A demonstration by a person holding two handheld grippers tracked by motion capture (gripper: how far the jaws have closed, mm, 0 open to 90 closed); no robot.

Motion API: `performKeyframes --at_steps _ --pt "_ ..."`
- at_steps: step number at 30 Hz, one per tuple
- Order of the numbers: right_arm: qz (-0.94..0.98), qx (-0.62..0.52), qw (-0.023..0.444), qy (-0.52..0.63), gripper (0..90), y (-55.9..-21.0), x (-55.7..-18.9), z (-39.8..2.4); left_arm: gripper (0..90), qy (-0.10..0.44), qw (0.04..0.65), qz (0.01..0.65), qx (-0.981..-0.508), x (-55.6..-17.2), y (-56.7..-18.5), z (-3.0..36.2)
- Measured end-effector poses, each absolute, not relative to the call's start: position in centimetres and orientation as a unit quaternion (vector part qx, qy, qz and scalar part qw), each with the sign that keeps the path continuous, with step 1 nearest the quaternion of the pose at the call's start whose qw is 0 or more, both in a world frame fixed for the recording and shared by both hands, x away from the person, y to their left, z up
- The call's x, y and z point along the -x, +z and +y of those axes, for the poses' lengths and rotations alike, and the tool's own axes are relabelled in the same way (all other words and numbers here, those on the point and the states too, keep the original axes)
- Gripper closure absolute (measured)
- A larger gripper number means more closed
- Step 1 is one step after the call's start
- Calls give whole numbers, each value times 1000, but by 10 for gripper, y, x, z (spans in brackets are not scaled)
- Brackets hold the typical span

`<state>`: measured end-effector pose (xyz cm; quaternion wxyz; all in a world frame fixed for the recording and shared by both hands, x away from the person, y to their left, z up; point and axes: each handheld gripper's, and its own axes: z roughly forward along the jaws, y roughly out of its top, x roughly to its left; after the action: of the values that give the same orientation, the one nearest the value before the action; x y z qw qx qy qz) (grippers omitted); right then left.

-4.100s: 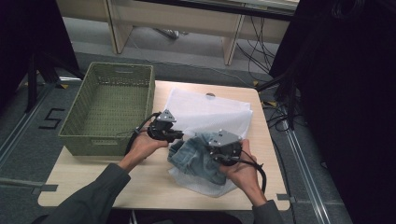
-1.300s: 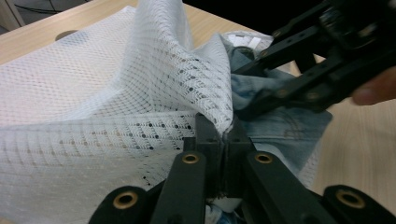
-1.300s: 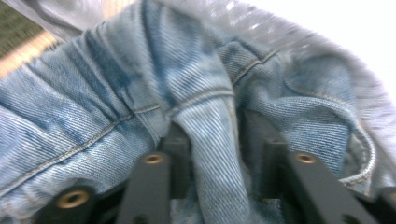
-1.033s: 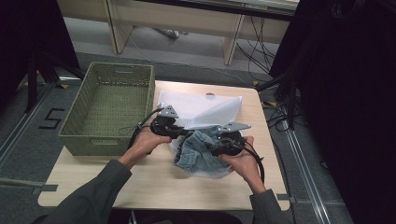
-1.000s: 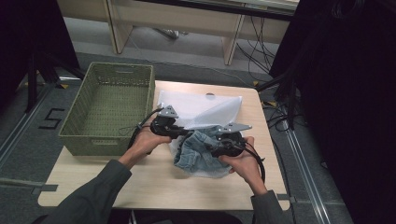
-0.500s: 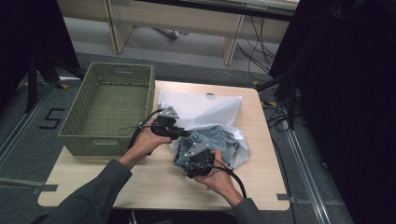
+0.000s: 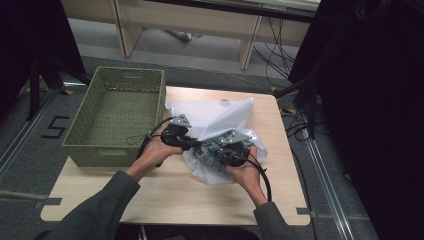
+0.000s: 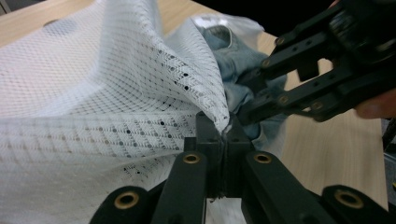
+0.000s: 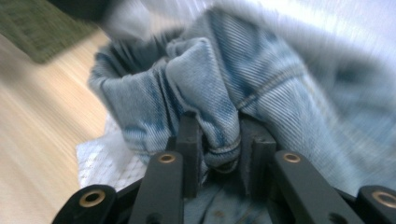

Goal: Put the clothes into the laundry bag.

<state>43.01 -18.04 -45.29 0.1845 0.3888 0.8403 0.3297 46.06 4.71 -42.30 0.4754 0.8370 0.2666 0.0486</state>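
Pinching, left tool (image 8: pixel 223 140): jaws are clamping tight on white mesh laundry bag (image 8: pixel 93 107) edge.
Right tool (image 9: pixel 218 140): jaws have just been closing, gripping crumpled blue denim garment (image 9: pixel 243 88) fold.
Table (image 7: pixel 165 190): light wood.

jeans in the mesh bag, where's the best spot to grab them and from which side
Grip the bunched hemmed fold of the jeans that sticks out of the mesh bag, coming in through the bag's open mouth. The left gripper pinches the bag edge up, clearing that way; the right gripper already straddles this thick, raised fold.
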Motion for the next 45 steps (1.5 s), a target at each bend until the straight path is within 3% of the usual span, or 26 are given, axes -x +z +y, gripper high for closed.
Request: performKeyframes --at_steps 7,11,13,19,27,32,33,34,36,39,41,45 --pt "840 -385 176 338 731 -454 -432 -184 795 55 465 259 -844 -452 -433 48" --pt "843 -388 170 331 729 -454 -431 -183 619 91 457 284 -838 -442 -432 55" --pt "841 -390 169 334 728 -454 -431 -184 583 105 451 302 -833 -432 -432 60" --pt "838 -389 176 340 726 -456 -432 -184 486 73 422 333 -840 -404 -457 65" --pt "838 -391 171 338 723 -455 -432 -184 310 58 382 361 -849 -408 -498 24" --pt "838 -399 160 335 721 -453 -431 -184 282 57 393 391 -831 -413 -511 4" --pt "839 -398 160 335 721 -453 -431 -184 289 71 389 387 -833 -413 -511 1" --pt "839 -398 160 335 721 -453 -431 -184 356 80 392 381 -834 -413 -512 -1" --pt "838 -400 162 334 721 -453 -431 -184 589 100 394 369 -836 -412 -514 -5" --pt "843 -390 167 332 723 -454 -431 -185 803 102 396 366 -836 -411 -514 -4" --pt "842 -390 169 331 724 -453 -430 -184 860 101 401 364 -834 -409 -516 -1" --pt "846 -379 180 329 726 -452 -430 -185 869 97 400 341 -845 -399 -508 8"
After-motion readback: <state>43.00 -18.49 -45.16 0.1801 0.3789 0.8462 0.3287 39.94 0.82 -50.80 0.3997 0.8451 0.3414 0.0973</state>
